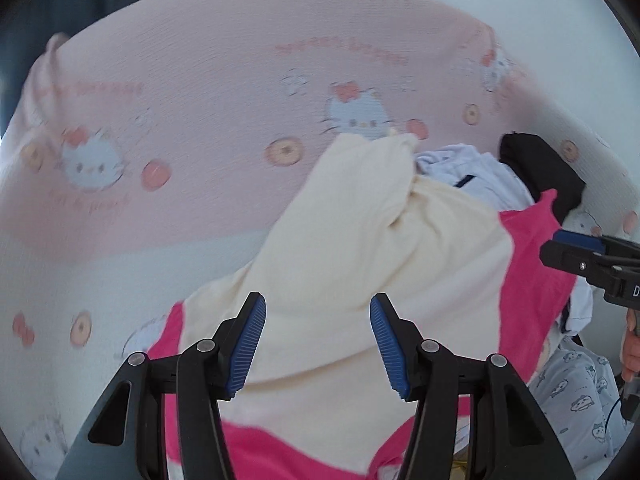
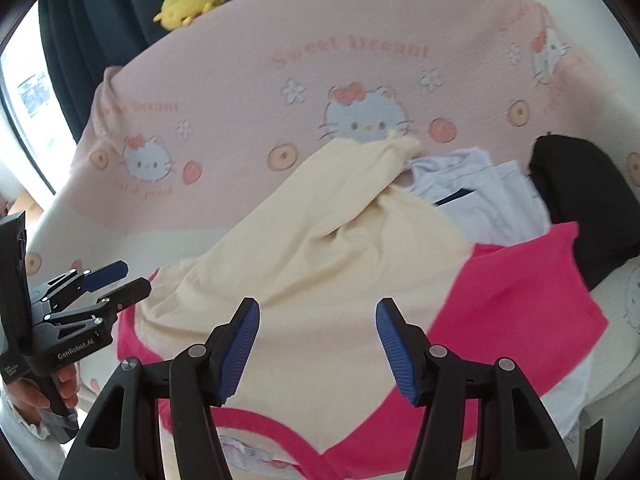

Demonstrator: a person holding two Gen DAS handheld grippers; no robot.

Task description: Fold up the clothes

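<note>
Both wrist views, looking down over a bed covered by a pink cartoon-cat sheet (image 2: pixel 248 80). A cream garment (image 2: pixel 304 264) lies crumpled on top of a bright pink garment (image 2: pixel 516 304), near the front edge of the bed; behind them sit a white shirt (image 2: pixel 472 188) and a black garment (image 2: pixel 580 196), touching one another in a loose pile. The left gripper (image 1: pixel 318 340) and the right gripper (image 2: pixel 318 344) both hover above the cream cloth with jaws parted and nothing between the pads; no fabric is pinched. The step in hand is judged to be picking up the cream garment: each claw would best take one outer edge or corner, well apart, through a single layer only, so the cloth can be spread flat. Its hem and sleeves are hard to tell among the creases. No container is visible; a yellow plush toy (image 2: pixel 188 4) rests beyond the far edge.
</note>
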